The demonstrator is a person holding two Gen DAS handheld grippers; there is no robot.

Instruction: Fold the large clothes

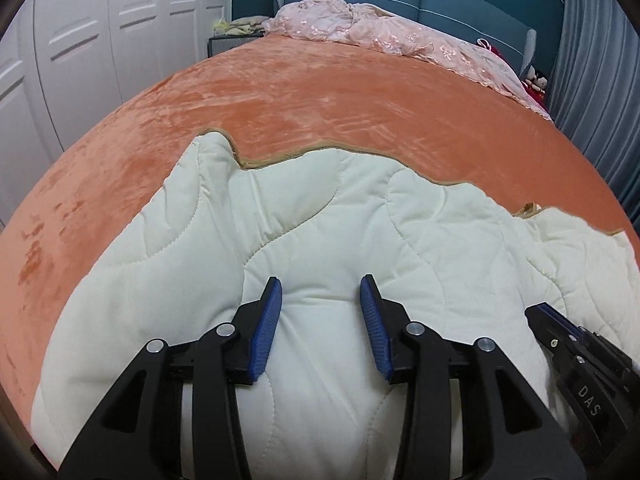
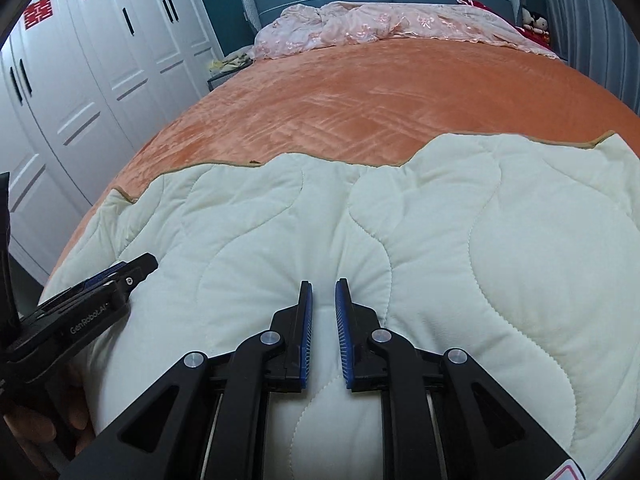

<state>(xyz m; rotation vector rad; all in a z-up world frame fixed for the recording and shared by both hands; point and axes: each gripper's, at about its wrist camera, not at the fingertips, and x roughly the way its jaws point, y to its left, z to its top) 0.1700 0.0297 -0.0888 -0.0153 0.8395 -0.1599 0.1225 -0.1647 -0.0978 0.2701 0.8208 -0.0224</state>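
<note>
Even, dim indoor light, soft shadows, no glare; sharp centre, strong fisheye bending, dark vignetted corners.

Both wrist views face headboard over quilt.

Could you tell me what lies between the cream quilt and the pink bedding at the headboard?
Only bare orange blanket separates the cream quilt from the pink bedding; both views show it.

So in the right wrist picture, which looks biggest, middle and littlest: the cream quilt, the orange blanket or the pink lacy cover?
1. Cream quilted quilt, though it lies nearest the camera, which swells it.
2. Orange plush blanket; the quilt hides part of it.
3. Pink lacy cover, bunched up far away by the headboard.
</note>
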